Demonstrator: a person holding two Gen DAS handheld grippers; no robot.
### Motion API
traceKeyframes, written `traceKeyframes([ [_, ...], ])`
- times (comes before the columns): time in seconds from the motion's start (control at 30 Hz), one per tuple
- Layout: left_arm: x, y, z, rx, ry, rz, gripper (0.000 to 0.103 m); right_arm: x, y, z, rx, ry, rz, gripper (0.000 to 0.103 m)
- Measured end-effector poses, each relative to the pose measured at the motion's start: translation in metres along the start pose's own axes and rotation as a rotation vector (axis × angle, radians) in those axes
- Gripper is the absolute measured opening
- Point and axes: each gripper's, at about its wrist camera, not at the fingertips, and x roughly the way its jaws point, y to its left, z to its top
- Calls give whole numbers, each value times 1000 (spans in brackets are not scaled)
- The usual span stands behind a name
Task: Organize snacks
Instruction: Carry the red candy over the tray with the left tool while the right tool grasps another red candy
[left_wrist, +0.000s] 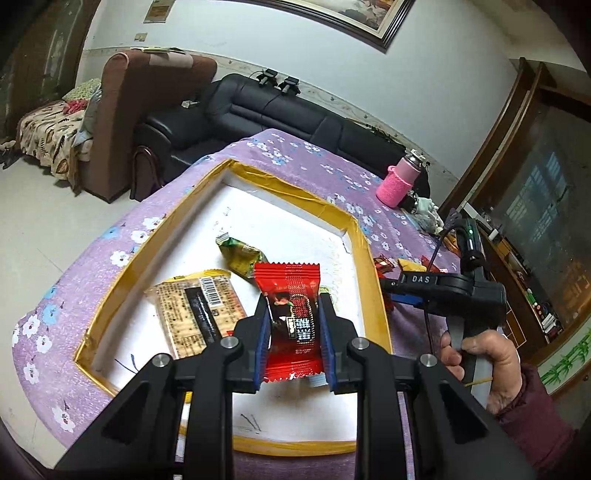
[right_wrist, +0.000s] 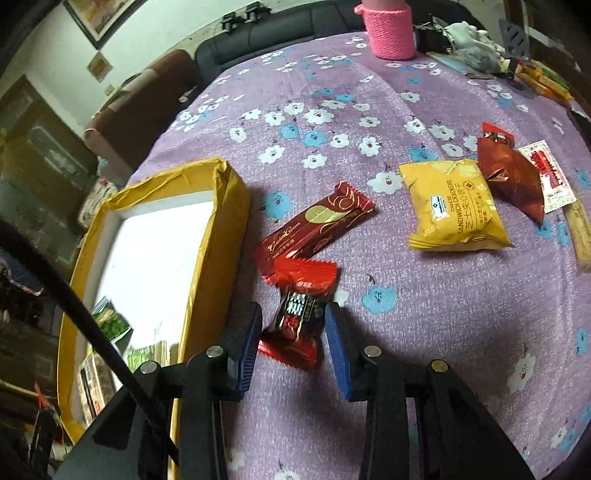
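Note:
My left gripper (left_wrist: 293, 321) is shut on a red snack packet (left_wrist: 290, 317) and holds it over the white-floored tray with a yellow taped rim (left_wrist: 373, 273). A cracker pack (left_wrist: 197, 310) and a green packet (left_wrist: 240, 254) lie in the tray. My right gripper (right_wrist: 291, 325) is open around a small red-and-black candy packet (right_wrist: 297, 317) on the purple flowered tablecloth (right_wrist: 443, 314), just right of the tray's rim (right_wrist: 218, 236). A dark red bar (right_wrist: 314, 229), a yellow sandwich-cracker pack (right_wrist: 454, 206) and a brown-red packet (right_wrist: 509, 177) lie beyond.
A pink knitted bottle sleeve (right_wrist: 388, 29) stands at the table's far side, with clutter and wrapped sticks (right_wrist: 543, 81) at the far right. A white-red sachet (right_wrist: 550, 181) and a biscuit stick (right_wrist: 580, 229) lie at the right edge. A black sofa (left_wrist: 277, 114) is behind the table.

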Motion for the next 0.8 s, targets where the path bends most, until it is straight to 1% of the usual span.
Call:
traceKeyframes([
  [0.07, -1, -1, -1, 2, 0, 1, 26, 3, 6, 4, -27, 4, -38, 34],
  [0.13, -3, -2, -1, 7, 1, 5, 26, 6, 15, 5, -95, 2, -99, 23],
  [0.17, -5, -2, -1, 10, -2, 8, 26, 6, 16, 2, -130, -5, -123, 23],
  [0.2, -6, -2, -1, 11, -3, 12, 26, 5, 15, 1, -131, -7, -133, 23],
  [0.33, -7, -2, -1, 8, 1, 25, 26, -3, 1, -5, -107, -14, -84, 22],
  [0.43, -6, -5, -1, 7, 7, 33, 26, -18, -7, -9, -93, -64, -68, 23],
  [0.5, -8, -5, 0, 9, 4, 39, 26, -35, -9, -11, -90, -116, -49, 23],
  [0.57, -8, -4, 1, 11, 1, 48, 26, -51, -2, -13, -104, -157, -18, 23],
  [0.63, -6, -1, 4, 11, 2, 63, 26, -70, 13, -17, -153, -186, 44, 23],
  [0.73, 2, 11, 10, 5, 16, 96, 26, -83, 41, -25, -237, -185, 134, 23],
  [0.8, 9, 21, 15, -4, 36, 113, 26, -83, 63, -35, -307, -155, 185, 23],
])
